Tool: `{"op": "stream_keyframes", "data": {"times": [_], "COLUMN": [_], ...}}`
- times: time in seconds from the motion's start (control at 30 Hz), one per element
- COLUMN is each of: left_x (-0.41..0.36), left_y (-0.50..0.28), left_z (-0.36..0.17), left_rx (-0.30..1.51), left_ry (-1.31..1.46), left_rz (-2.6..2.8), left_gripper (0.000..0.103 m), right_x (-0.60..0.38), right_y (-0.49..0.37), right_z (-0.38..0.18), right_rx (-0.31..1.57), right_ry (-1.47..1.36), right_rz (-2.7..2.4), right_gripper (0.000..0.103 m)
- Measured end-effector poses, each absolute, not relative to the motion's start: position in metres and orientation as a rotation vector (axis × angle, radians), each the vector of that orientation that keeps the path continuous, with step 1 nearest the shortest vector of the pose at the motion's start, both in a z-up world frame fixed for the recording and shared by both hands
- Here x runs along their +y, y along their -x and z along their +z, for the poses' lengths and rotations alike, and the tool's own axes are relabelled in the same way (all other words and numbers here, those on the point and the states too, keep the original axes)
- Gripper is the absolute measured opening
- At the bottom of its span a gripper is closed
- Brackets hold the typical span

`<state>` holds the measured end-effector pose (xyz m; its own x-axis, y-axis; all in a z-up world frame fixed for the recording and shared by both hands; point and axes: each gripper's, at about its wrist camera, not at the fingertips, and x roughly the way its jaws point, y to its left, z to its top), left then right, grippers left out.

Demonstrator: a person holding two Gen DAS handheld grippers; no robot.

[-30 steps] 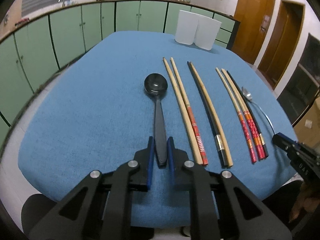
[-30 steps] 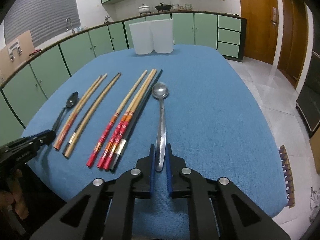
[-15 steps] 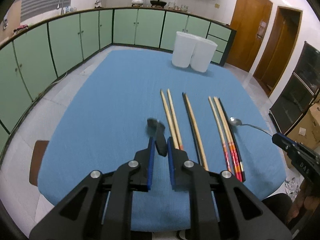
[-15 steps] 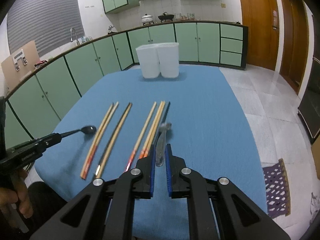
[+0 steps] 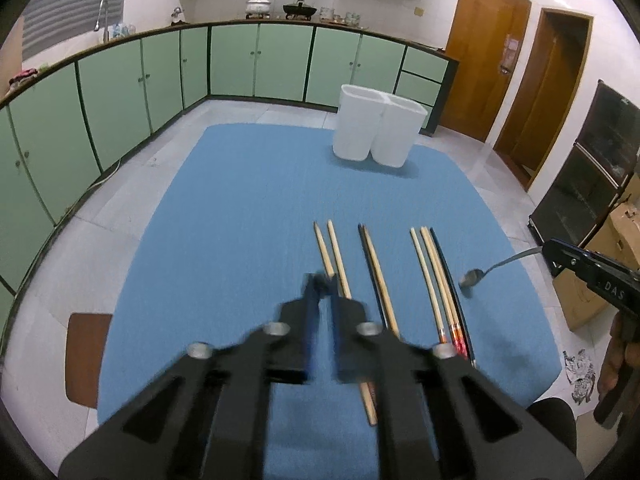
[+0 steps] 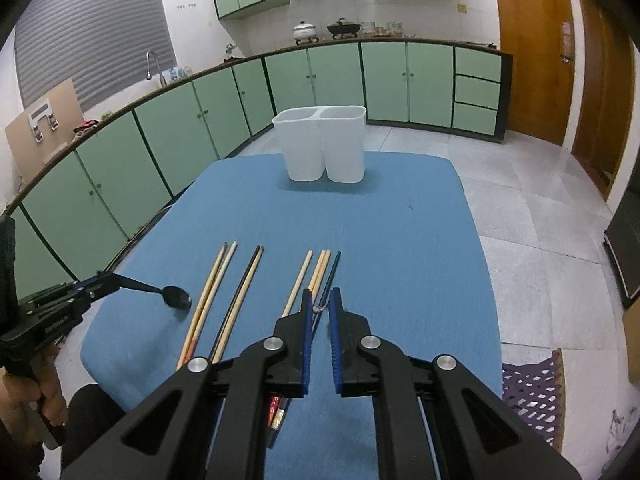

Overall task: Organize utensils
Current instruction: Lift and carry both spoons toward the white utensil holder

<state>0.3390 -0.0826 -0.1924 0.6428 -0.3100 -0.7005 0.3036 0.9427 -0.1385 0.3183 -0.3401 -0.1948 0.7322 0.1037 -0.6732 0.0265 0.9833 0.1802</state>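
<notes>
Here, two spoons (image 6: 176, 297), seven chopsticks (image 6: 244, 288), two bins (image 6: 320, 144)

Matt blue cloth (image 6: 400, 240); wooden chopsticks (image 6: 244, 292); glossy metal spoon (image 5: 472, 278).

Blue tablecloth (image 6: 400, 240), white holder (image 6: 320, 148), black spoon (image 6: 176, 297), red-banded chopsticks (image 5: 448, 304).

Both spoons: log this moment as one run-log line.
black spoon: in left gripper, lifted | metal spoon: in right gripper, lifted | chopsticks: on table | white holder: far end
</notes>
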Motion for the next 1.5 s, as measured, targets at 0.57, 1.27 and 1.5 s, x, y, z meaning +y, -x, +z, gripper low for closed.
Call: {"op": "stream_keyframes", "data": {"times": [0.57, 1.27, 1.5], "left_x": [-0.088, -0.176, -0.214], "left_y": [-0.359, -0.494, -0.573], "left_z": [-0.156, -0.04, -0.068], "left_rx": [0.759, 0.528, 0.547], "left_ry": [-0.012, -0.063, -0.04], "left_rz": [-0.406, -0.488, -0.481], "left_gripper": [0.003, 0.003, 0.003], "right_x": [-0.353, -0.38, -0.393], "right_y": [-0.336, -0.492, -0.573], "right_z": [-0.173, -0.039, -0.07], "right_rx": [0.763, 0.55, 0.565], "right_ry": [-0.189, -0.16, -0.183], "right_rz": [0.079, 0.065, 0.041], "right_gripper": [0.002, 0.002, 0.002]}}
